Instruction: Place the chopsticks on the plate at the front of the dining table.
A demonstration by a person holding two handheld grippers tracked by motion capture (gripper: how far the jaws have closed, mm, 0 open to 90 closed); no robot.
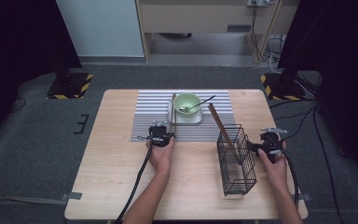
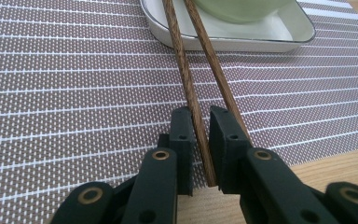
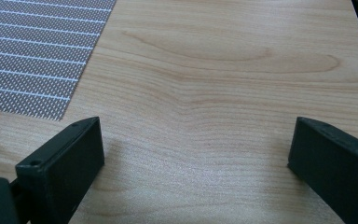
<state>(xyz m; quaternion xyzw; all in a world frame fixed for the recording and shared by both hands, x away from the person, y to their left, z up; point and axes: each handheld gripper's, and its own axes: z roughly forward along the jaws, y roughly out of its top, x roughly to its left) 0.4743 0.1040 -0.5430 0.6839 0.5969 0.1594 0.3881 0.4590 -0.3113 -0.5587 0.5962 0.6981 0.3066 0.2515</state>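
Two black jaws of the left gripper (image 2: 200, 140) were nearly closed, pinching one wooden chopstick (image 2: 191, 93) whose far end rested on the white tray (image 2: 303, 32) under the green bowl (image 1: 187, 103), a second chopstick (image 2: 216, 70) just beside it on the striped mat (image 2: 74, 84). Well apart, the right gripper (image 3: 196, 158) gaped wide and held nothing over the wooden table (image 3: 223, 70), beside the wire basket (image 1: 236, 161).

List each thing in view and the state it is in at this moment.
Left tool: shut on one chopstick.
Chopsticks: flat on the mat, far ends on the tray.
Right tool: open, nothing between.
Wire basket: upright, chopsticks inside.
Bowl: upright on tray, spoon inside.
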